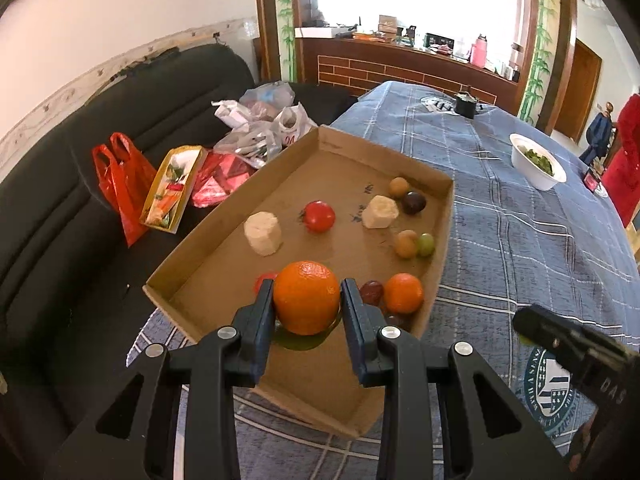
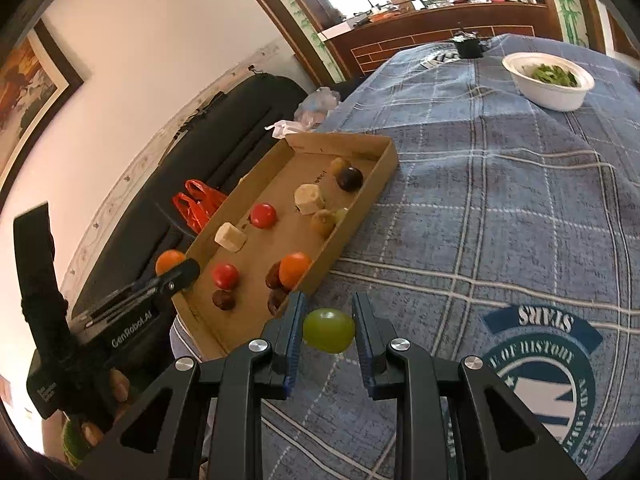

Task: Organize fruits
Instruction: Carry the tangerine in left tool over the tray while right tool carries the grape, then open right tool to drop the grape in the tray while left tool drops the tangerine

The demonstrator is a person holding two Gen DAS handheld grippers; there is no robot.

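A shallow cardboard tray [image 1: 446,216] lies on the blue checked tablecloth and holds tomatoes, a small orange [image 1: 403,293], grapes, dark and tan fruits and two pale chunks. My left gripper [image 1: 307,300] is shut on a large orange [image 1: 306,297] and holds it above the tray's near end; it also shows in the right wrist view [image 2: 170,261]. My right gripper [image 2: 327,330] has a green grape [image 2: 328,329] between its fingers, over the cloth beside the tray [image 2: 360,216]. The left pad touches the grape; a small gap shows at the right pad.
A white bowl [image 1: 536,168] of greens stands further back on the table. A black sofa [image 1: 72,184] left of the table carries red and white plastic bags [image 1: 120,184]. A small black object [image 1: 466,105] sits at the table's far end.
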